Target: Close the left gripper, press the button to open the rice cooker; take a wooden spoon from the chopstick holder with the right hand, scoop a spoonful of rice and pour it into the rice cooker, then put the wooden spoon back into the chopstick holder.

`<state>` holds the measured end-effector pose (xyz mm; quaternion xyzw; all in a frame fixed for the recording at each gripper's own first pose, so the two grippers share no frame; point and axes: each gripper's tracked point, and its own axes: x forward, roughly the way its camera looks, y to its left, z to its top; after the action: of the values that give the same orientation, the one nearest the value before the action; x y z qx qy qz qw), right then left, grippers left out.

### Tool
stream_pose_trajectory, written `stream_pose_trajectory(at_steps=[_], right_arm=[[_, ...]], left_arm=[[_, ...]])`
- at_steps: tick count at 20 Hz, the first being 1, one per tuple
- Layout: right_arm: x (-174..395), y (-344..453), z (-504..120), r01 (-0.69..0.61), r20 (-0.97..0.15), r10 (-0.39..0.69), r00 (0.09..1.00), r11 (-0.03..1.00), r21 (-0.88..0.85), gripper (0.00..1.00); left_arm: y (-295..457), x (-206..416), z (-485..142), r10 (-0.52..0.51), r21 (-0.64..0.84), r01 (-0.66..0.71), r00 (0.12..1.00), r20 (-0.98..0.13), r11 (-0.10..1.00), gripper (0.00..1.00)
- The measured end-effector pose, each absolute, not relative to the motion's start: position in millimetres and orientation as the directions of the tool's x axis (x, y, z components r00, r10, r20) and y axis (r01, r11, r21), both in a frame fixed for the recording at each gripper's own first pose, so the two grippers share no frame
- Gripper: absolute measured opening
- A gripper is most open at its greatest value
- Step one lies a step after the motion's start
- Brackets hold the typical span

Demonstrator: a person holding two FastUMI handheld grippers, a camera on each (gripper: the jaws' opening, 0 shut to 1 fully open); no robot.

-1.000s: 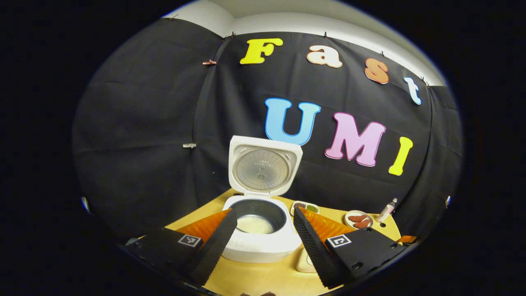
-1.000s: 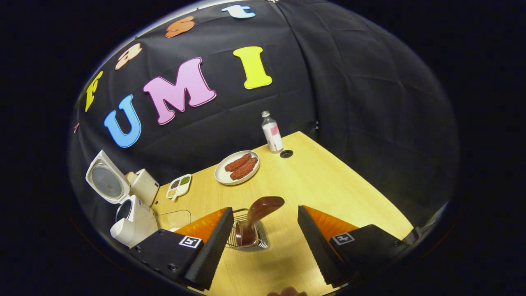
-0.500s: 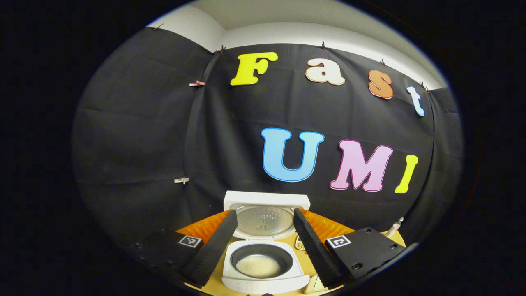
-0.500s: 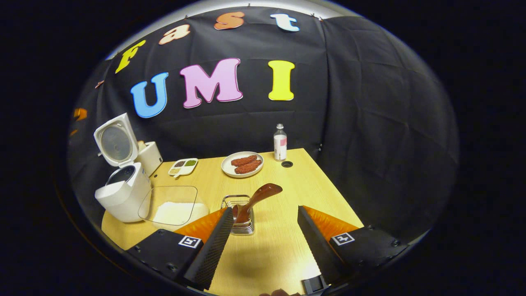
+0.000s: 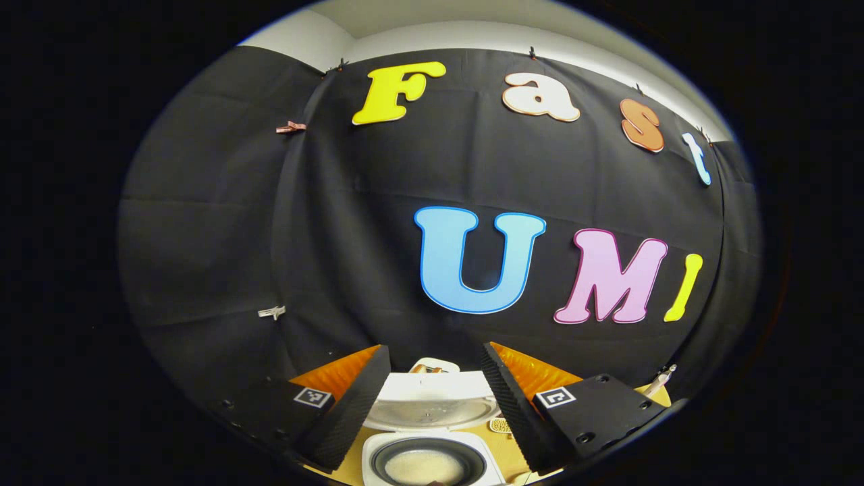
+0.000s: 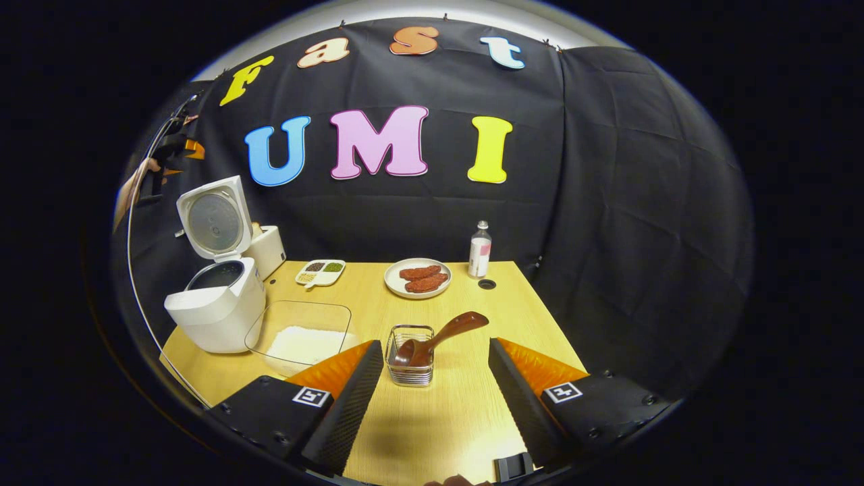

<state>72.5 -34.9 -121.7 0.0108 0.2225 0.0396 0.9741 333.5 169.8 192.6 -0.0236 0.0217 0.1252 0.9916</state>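
The white rice cooker (image 6: 216, 307) stands at the table's left with its lid (image 6: 212, 216) raised. In the left gripper view its pot (image 5: 425, 466), holding white rice, lies just below my open left gripper (image 5: 434, 352), and the lid (image 5: 432, 403) shows between the fingers. The brown wooden spoon (image 6: 442, 334) rests bowl-down in the wire chopstick holder (image 6: 410, 361), its handle leaning to the right. My right gripper (image 6: 434, 345) is open and drawn back from the holder, touching nothing. The left gripper (image 6: 177, 147) also shows high above the cooker, held by a hand (image 6: 133, 189).
A clear container of rice (image 6: 304, 334) sits between cooker and holder. Behind are a toaster (image 6: 268, 248), a divided seasoning dish (image 6: 321, 272), a plate of sausages (image 6: 418, 278) and a small bottle (image 6: 480, 250). The wooden table (image 6: 432, 425) ends near the black wall.
The left gripper rose and moved in over the cooker, which sank to the view's bottom. The right gripper pulled back and levelled out, leaving the spoon in the holder. Both stayed open.
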Motion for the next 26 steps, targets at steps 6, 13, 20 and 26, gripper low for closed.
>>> stream_pose_trajectory(at_steps=[6,13,20,26], right_arm=[[70.2,-26.4,-114.1,-0.081,-0.422,0.088,0.902,0.996,0.035,0.99],[67.4,-17.6,-109.4,-0.11,-0.396,0.114,0.911,0.993,0.035,0.99],[63.5,-8.5,-99.7,-0.174,-0.368,0.182,0.912,0.983,0.054,0.99],[66.5,-7.3,-81.7,-0.22,-0.31,0.212,0.927,0.975,0.009,0.99]], left_arm=[[204.2,399.0,143.7,0.264,-0.043,-0.275,0.949,-0.173,0.96,0.94],[196.9,391.1,108.6,0.277,0.03,-0.282,0.911,-0.307,0.959,0.99],[165.4,314.8,70.0,0.248,0.005,-0.267,0.887,-0.389,0.964,0.99],[140.6,255.4,-5.7,0.255,-0.007,-0.289,0.856,-0.449,0.957,0.99]])
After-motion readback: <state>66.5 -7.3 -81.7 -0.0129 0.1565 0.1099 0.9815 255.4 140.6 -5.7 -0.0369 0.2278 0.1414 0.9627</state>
